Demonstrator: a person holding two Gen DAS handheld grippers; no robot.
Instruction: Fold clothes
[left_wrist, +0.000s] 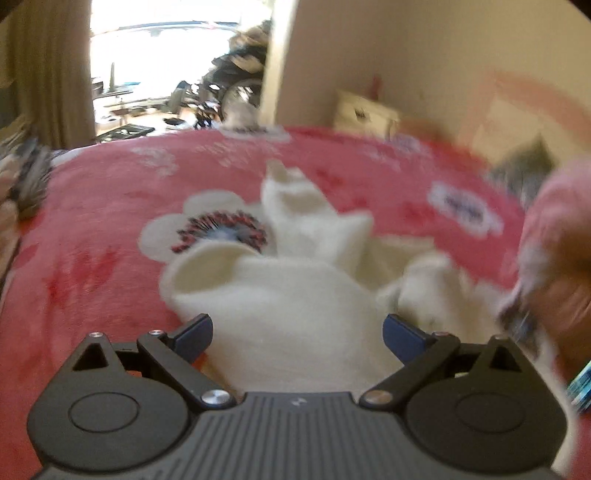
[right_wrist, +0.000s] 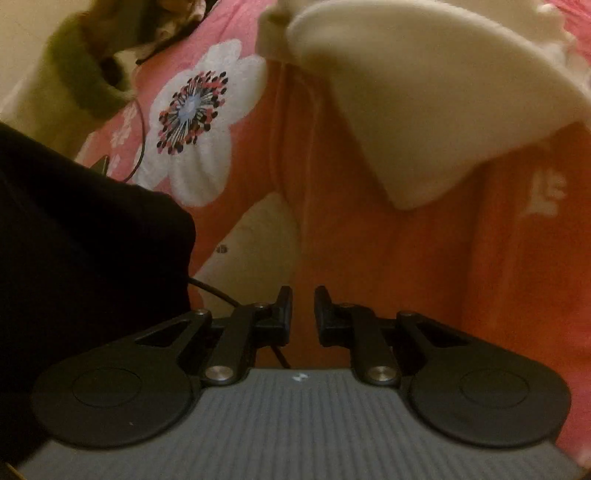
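Note:
A crumpled white fleece garment (left_wrist: 295, 288) lies on a red flowered bedspread (left_wrist: 92, 221). My left gripper (left_wrist: 297, 334) is open, its blue-padded fingers (left_wrist: 194, 334) spread to either side of the garment's near part, which lies between them. In the right wrist view the same white garment (right_wrist: 424, 92) shows at the top, lifted over the bedspread (right_wrist: 369, 258). My right gripper (right_wrist: 303, 314) is low over the red cloth, its black fingers (right_wrist: 284, 314) nearly together with a narrow gap and nothing between them.
A black cloth (right_wrist: 85, 240) and a thin black cable (right_wrist: 210, 288) lie at the right gripper's left. A blurred hand in a pink sleeve (left_wrist: 561, 258) is at the left view's right edge. A doorway (left_wrist: 166, 74) and a beige wall (left_wrist: 406, 55) stand beyond the bed.

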